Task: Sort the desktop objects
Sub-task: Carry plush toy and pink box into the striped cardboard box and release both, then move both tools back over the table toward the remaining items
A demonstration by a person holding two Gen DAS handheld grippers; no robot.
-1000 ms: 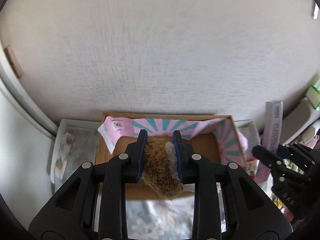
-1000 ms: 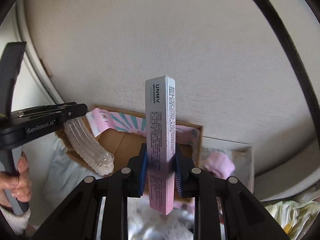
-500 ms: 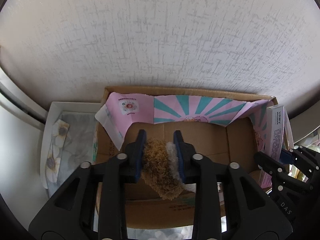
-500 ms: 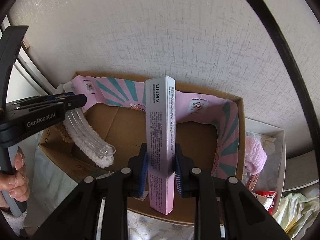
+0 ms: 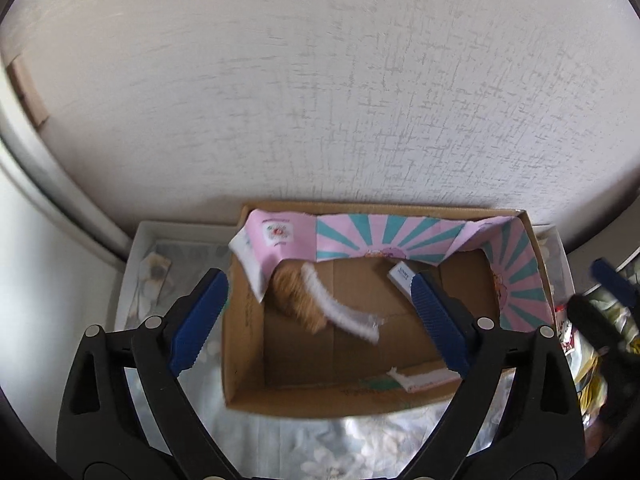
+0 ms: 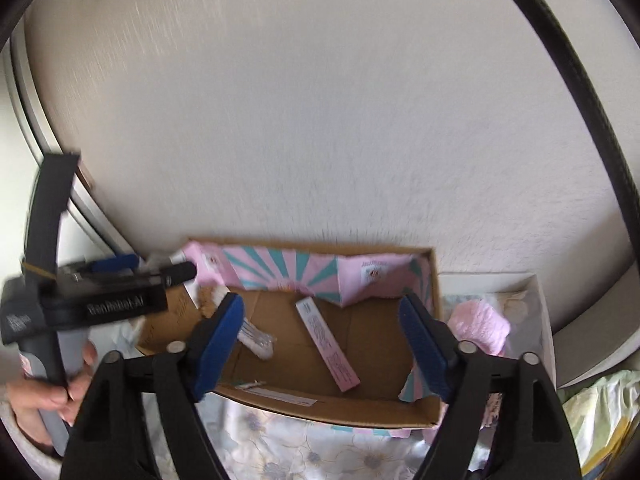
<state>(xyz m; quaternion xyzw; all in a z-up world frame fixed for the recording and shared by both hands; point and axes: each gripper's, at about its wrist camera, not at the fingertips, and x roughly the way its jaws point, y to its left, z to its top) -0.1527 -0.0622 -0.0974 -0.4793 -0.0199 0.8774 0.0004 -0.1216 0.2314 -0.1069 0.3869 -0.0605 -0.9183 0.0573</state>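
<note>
Your left gripper (image 5: 320, 320) is opening wide over the cardboard box (image 5: 244, 360), holding nothing; the furry hair clip (image 5: 316, 304) lies on the box floor at its back left. Your right gripper (image 6: 320, 346) is opening too, empty; the pink carton (image 6: 326, 344) lies mid-box.

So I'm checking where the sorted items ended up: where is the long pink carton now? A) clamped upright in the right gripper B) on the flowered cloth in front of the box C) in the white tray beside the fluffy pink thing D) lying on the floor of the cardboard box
D: the long pink carton lies flat on the brown floor of the cardboard box, clear of the right gripper, whose jaws are opening with nothing pressed between them.
</note>
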